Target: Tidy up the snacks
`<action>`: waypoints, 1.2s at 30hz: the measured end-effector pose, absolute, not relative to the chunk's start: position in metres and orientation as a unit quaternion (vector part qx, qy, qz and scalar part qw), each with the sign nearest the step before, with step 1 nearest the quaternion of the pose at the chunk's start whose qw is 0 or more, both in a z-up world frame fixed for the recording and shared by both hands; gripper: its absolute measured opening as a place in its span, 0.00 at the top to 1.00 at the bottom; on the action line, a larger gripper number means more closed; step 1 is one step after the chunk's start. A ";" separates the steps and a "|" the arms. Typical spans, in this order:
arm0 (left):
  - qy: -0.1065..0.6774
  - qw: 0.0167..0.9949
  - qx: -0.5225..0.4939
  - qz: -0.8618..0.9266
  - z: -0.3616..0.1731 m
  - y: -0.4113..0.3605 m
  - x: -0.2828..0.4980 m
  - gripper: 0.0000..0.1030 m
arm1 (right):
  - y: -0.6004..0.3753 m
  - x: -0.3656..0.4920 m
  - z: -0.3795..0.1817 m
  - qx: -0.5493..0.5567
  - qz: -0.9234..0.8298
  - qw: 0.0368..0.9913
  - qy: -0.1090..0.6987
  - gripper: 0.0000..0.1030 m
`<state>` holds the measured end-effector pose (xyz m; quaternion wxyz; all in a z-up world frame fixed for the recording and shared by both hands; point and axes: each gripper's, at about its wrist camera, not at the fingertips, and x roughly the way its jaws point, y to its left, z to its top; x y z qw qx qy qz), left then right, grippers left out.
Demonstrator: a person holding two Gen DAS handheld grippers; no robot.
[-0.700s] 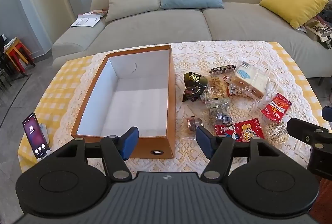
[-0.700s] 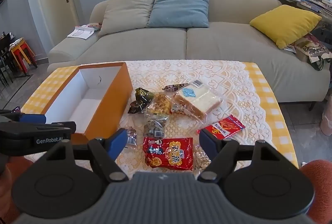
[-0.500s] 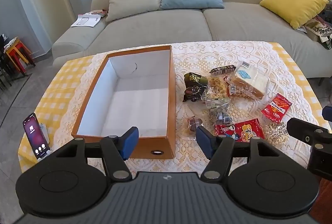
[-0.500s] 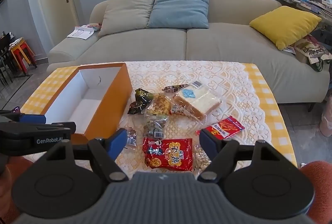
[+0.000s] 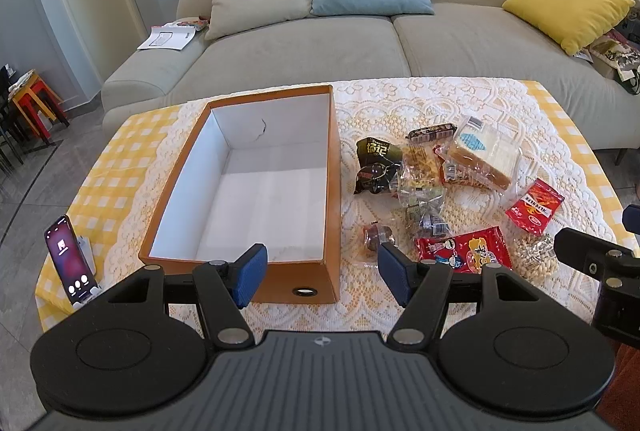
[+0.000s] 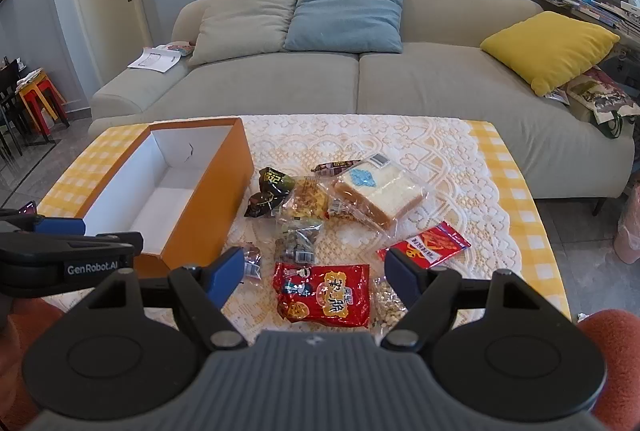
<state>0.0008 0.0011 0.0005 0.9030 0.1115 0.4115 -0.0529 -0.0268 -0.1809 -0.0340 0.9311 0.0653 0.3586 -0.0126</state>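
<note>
Left wrist view
Box: orange box, open, white inside, nothing in it.
Snacks: pile on the lace cloth just right of the box.
Left gripper: jaws wide, holding nothing, over the box's near right corner.

Right wrist view
Right gripper: jaws wide, nothing gripped, above the red packet, right of the box.
Bread bag: beyond the red packet, right of the box.

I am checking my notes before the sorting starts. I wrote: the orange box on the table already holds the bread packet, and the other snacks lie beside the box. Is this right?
Not quite. The orange box is empty: the left wrist view shows only its bare white inside. The bread packet lies on the table with the other snacks, beside the box.
</note>
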 end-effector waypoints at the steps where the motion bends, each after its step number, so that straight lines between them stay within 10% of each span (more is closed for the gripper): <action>1: 0.412 0.903 0.111 -0.053 0.000 0.001 0.001 0.27 | -0.181 -0.027 -0.034 0.065 -0.012 0.931 0.359 0.27; 36: 0.416 0.901 0.113 -0.053 -0.006 0.003 -0.001 0.27 | -0.181 -0.026 -0.034 0.061 -0.014 0.930 0.363 0.27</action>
